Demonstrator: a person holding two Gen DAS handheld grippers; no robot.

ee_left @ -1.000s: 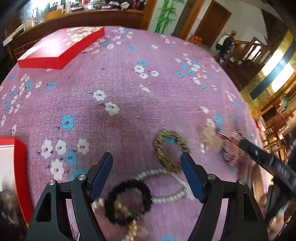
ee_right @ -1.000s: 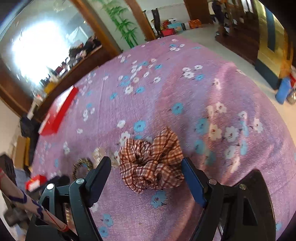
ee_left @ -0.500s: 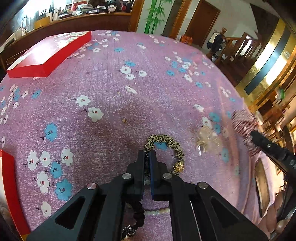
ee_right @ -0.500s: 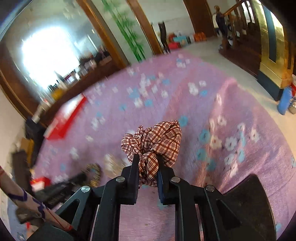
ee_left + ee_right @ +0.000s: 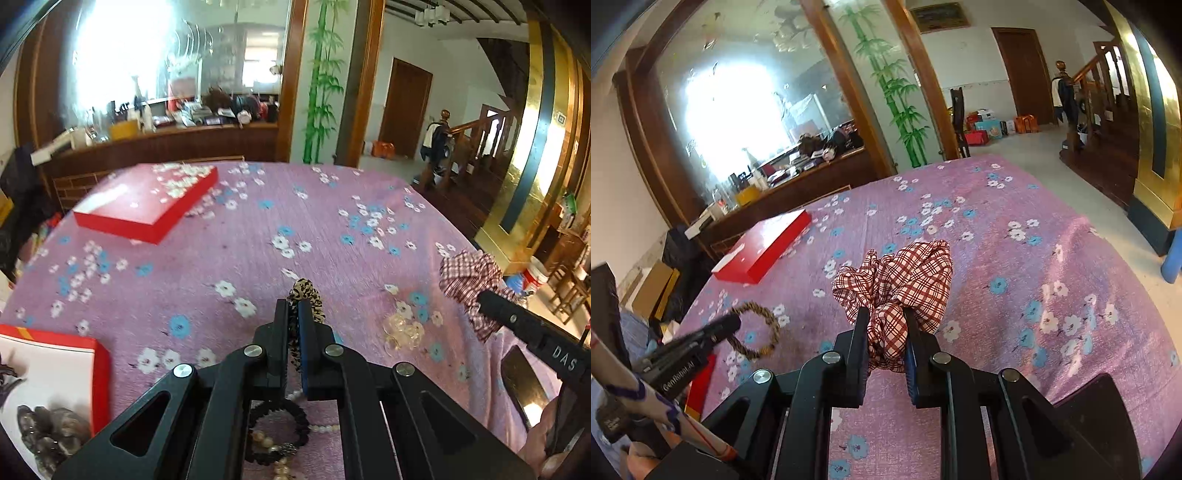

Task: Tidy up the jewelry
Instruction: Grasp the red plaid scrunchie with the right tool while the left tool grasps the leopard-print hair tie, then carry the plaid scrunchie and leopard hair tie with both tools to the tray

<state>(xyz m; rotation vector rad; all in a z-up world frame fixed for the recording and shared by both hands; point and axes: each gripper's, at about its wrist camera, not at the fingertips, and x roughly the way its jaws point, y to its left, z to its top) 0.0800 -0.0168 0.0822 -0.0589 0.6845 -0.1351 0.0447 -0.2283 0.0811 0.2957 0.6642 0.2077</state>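
In the left wrist view my left gripper (image 5: 293, 321) is shut on a leopard-print hair band (image 5: 305, 291), held up off the purple flowered tablecloth (image 5: 325, 236). At the right edge the right gripper (image 5: 484, 300) carries a red plaid scrunchie (image 5: 467, 271). The right wrist view shows my right gripper (image 5: 886, 325) shut on that plaid scrunchie (image 5: 908, 275), lifted above the cloth. To its left, the left gripper (image 5: 733, 324) holds the leopard band (image 5: 774, 323) as a hanging ring.
A clear bead bracelet (image 5: 402, 330) lies on the cloth right of my left gripper. A black beaded band (image 5: 277, 430) and pearl strand (image 5: 327, 428) lie beneath it. An open red box (image 5: 101, 369) with dark beads (image 5: 51, 432) sits lower left. A red lid (image 5: 147, 203) lies far left.
Both grippers went from wide open to shut, the left on the leopard band and the right on the plaid scrunchie. Both then rose off the cloth and tilted upward.
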